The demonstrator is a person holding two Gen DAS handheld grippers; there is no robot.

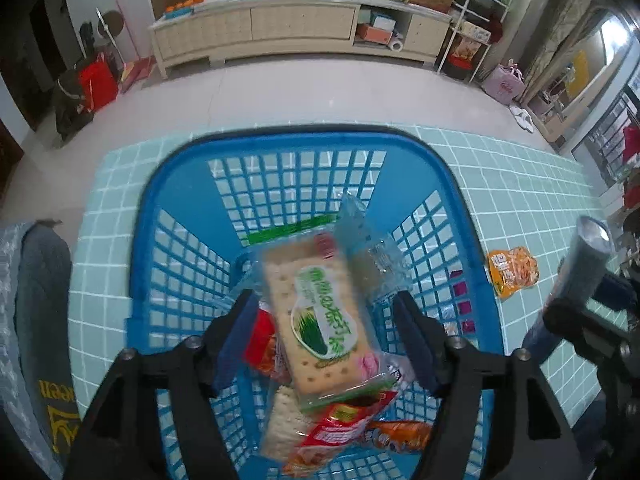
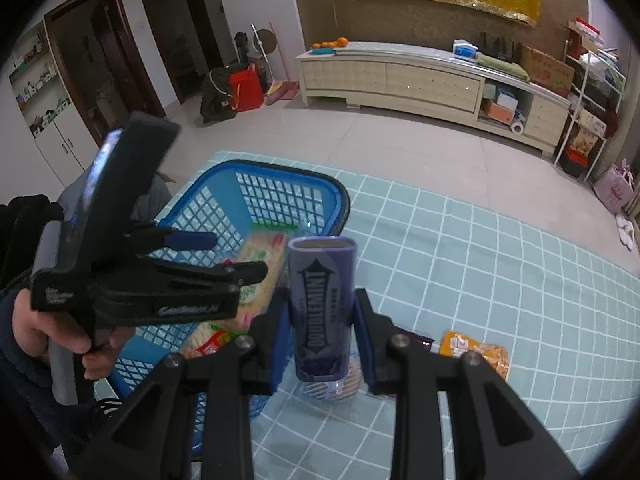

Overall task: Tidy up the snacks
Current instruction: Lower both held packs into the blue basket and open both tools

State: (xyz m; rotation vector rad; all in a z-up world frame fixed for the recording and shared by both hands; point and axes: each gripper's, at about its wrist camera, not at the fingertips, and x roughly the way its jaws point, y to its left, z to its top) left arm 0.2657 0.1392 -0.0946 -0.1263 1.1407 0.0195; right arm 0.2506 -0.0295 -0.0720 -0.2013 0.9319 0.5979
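Note:
My left gripper (image 1: 324, 316) hangs open over the blue basket (image 1: 188, 184). A cracker packet (image 1: 316, 304) with a green label lies between its spread fingers without touching the pads. Below it lie several red and orange snack packets (image 1: 340, 432). My right gripper (image 2: 322, 316) is shut on a purple Doublemint box (image 2: 322, 304), held upright above the tiled cloth beside the basket (image 2: 320, 196). The left gripper (image 2: 224, 256) also shows in the right wrist view, over the basket.
An orange snack bag (image 1: 514, 272) lies on the light blue tiled cloth (image 1: 520, 200) right of the basket; it also shows in the right wrist view (image 2: 476, 350). A purple packet (image 2: 416, 338) lies beside it. A clear packet (image 2: 332, 388) lies under the box.

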